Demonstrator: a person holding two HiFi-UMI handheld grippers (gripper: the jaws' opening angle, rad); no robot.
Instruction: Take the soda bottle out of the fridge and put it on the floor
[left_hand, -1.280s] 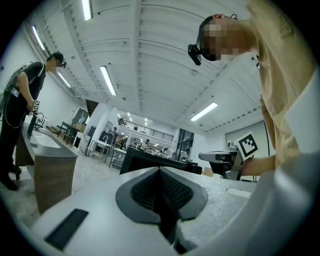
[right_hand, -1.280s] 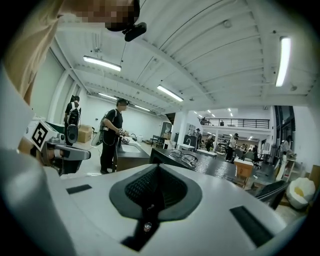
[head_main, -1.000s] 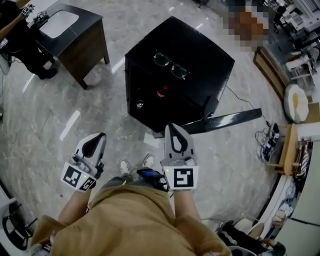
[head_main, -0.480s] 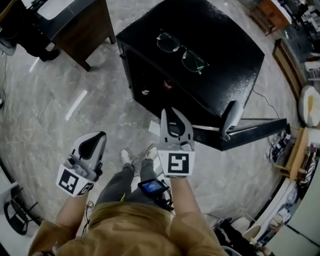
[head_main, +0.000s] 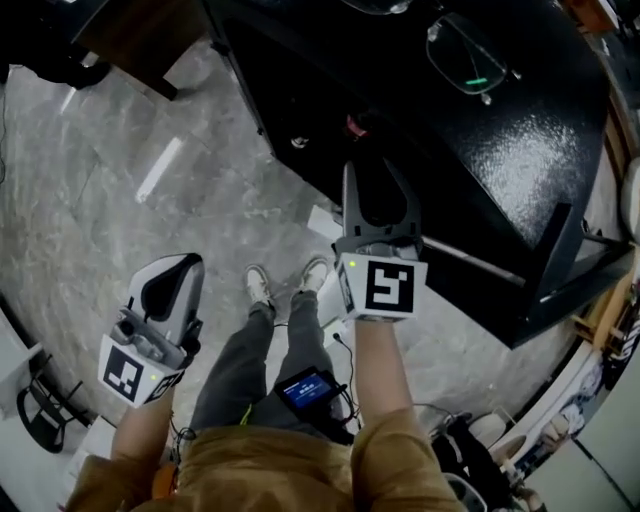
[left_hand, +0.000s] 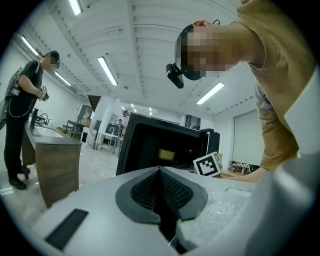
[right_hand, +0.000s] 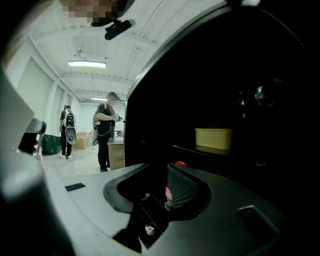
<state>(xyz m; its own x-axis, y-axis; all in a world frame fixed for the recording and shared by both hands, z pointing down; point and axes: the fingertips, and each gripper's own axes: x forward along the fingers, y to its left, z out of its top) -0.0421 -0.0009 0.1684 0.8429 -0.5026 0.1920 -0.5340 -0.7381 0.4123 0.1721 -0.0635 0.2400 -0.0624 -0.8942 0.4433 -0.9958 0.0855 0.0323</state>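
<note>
The black fridge (head_main: 520, 160) stands open in front of me, its door (head_main: 560, 270) swung out to the right. Deep inside, the soda bottle's red cap (head_main: 355, 127) shows on a shelf. My right gripper (head_main: 372, 172) points into the opening just short of the bottle. In the right gripper view its jaws (right_hand: 155, 172) have just been opening and stand apart with nothing between the pads. The bottle (right_hand: 172, 185) shows through the gap, farther in. My left gripper (head_main: 172, 278) hangs low over the floor at the left, pads together (left_hand: 160, 170) and empty.
A pair of glasses (head_main: 470, 65) lies on the fridge top. A yellow tub (right_hand: 214, 138) sits on an upper shelf and a small can (right_hand: 149, 229) lower down. A wooden desk (left_hand: 52, 160) stands to the left. Two people (right_hand: 105, 135) stand behind.
The view has closed in on the fridge. My right gripper has moved forward and down to the fridge opening. The left gripper has sunk slightly.
</note>
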